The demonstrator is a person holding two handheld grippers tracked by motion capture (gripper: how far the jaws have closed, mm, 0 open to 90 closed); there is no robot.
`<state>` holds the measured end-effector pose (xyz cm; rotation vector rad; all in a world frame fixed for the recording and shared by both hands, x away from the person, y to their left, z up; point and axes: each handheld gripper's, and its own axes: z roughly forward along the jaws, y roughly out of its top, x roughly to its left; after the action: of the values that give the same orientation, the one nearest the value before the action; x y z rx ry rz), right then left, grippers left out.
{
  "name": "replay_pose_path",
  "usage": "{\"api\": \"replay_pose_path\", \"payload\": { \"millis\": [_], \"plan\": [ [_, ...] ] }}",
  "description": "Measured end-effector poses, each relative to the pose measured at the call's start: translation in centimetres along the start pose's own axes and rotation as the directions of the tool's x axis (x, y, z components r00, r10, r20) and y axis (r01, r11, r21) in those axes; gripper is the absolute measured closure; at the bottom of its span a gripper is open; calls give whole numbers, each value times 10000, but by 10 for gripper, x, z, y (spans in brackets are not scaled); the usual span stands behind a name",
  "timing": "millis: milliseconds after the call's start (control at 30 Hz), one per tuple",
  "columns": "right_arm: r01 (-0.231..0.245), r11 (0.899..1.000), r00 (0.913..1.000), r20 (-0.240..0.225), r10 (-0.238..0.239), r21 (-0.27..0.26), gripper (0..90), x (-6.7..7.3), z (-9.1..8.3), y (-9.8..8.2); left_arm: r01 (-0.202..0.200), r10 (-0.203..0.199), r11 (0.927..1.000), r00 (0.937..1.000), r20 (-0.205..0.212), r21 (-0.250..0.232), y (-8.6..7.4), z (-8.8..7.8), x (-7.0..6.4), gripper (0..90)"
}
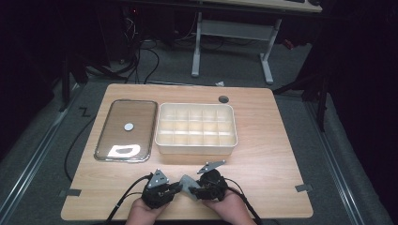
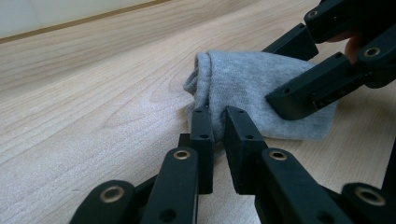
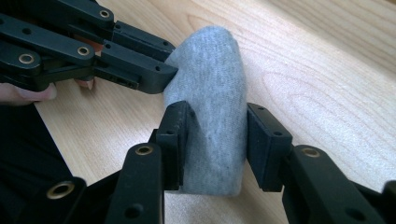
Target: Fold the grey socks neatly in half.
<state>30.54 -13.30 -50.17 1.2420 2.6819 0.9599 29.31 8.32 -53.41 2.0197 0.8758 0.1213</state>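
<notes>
A grey knit cloth point(image 1: 188, 185), folded into a thick roll, sits at the near edge of the wooden table point(image 1: 263, 140) between my two grippers. The left gripper point(image 1: 179, 186) is shut on it: in the left gripper view its jaws point(image 2: 218, 122) stand almost together, with a thin edge of the cloth point(image 2: 243, 79) pinched between the pads. My right gripper point(image 3: 217, 126) straddles the roll point(image 3: 212, 84) across its width, both pads touching the fabric. The left gripper's tips point(image 3: 164, 71) meet the cloth's far edge in the right gripper view. A person's hands hold both grippers.
A white box point(image 1: 196, 149) with several compartments stands mid-table. To its left lies a clear flat lid point(image 1: 117, 140) with a small white disc point(image 1: 128, 126) on it. A cable hole point(image 1: 224, 99) sits near the far edge. A desk frame point(image 1: 232, 29) stands beyond the table.
</notes>
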Motion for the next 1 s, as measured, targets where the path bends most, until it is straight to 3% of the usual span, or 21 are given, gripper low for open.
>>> {"api": "replay_pose_path", "payload": {
  "millis": [233,367,567,867,1000],
  "plan": [
    [177,9990,9998,18,-178,405,599,4,2,5,-117,117,9999,9999,-49,58,0,1,-1,819],
    [54,9984,10000,-66,-51,567,605,3,2,6,-177,178,9998,9998,-41,43,0,1,-2,819],
    [343,9956,9994,-26,-342,876,601,3,1,9,-208,209,9997,9998,-34,144,4,5,-1,818],
    [166,9928,9999,-67,-159,1189,582,2,4,11,-234,234,9996,9997,6,165,8,9,1,811],
    [293,9906,9995,50,-303,1334,593,3,4,13,-251,251,9995,9997,2,170,8,9,1,803]
  ]
}}
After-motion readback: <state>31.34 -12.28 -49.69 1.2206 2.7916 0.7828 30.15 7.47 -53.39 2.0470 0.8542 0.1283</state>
